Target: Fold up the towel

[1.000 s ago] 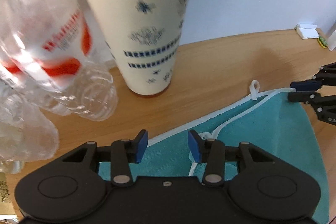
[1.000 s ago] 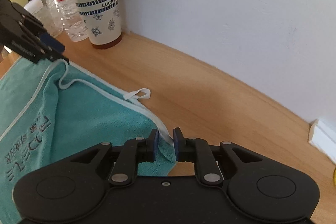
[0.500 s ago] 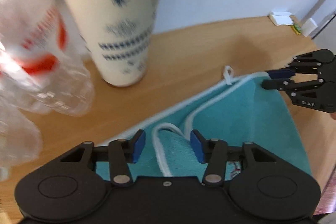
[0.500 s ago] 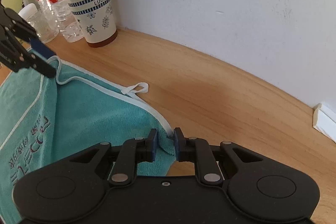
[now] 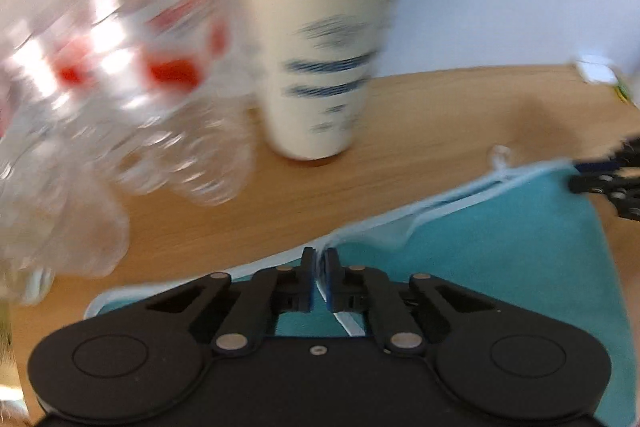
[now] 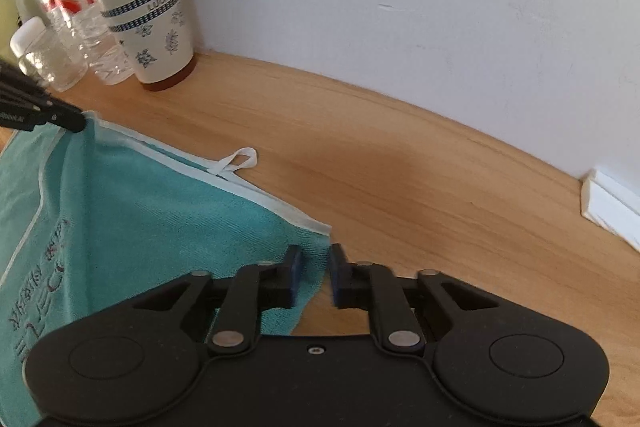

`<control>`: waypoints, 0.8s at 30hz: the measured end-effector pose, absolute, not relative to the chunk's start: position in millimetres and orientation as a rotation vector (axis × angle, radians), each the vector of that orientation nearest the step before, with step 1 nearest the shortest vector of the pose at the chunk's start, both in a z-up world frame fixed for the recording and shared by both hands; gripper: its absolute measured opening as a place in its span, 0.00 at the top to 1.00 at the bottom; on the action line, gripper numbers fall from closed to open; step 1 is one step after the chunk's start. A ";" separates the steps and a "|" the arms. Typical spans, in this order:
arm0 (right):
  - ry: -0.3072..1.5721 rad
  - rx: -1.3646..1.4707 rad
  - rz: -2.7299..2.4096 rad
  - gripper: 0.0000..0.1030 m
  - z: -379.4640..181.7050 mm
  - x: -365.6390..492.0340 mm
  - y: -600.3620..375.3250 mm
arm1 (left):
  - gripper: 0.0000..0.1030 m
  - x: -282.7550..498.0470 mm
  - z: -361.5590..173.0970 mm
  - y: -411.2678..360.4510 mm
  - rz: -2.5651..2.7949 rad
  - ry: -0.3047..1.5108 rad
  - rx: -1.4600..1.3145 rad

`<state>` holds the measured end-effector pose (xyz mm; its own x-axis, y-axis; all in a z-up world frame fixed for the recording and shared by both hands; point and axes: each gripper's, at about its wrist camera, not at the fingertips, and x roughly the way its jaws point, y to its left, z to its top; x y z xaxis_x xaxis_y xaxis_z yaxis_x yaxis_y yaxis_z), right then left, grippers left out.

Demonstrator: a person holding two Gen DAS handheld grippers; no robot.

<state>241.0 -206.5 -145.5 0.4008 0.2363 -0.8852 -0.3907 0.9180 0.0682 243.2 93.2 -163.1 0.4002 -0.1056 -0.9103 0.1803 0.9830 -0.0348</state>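
The towel [image 6: 132,211] between the jaws is teal with a pale white border and dark embroidered letters, left of the jaws. Ahead and left of them, the cup [image 6: 140,7] is cream with dark blue flowers, checked bands and a brown-red lid. The bottle [image 6: 70,7] beside it is clear, with a red and white label. The table [image 6: 400,179] is light brown wood.

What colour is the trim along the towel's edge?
White, against the teal towel; the trim shows best in the right wrist view.
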 end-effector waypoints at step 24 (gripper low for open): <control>1.059 -0.163 0.402 0.87 -146.7 215.9 -192.3 | 0.62 162.2 -166.0 89.1 -0.169 1.306 -0.045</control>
<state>215.9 -192.3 -146.7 0.4254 0.2424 -0.8719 -0.3967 0.9159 0.0611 162.2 89.1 -166.0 0.2517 -0.1500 -0.9561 0.0989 0.9867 -0.1287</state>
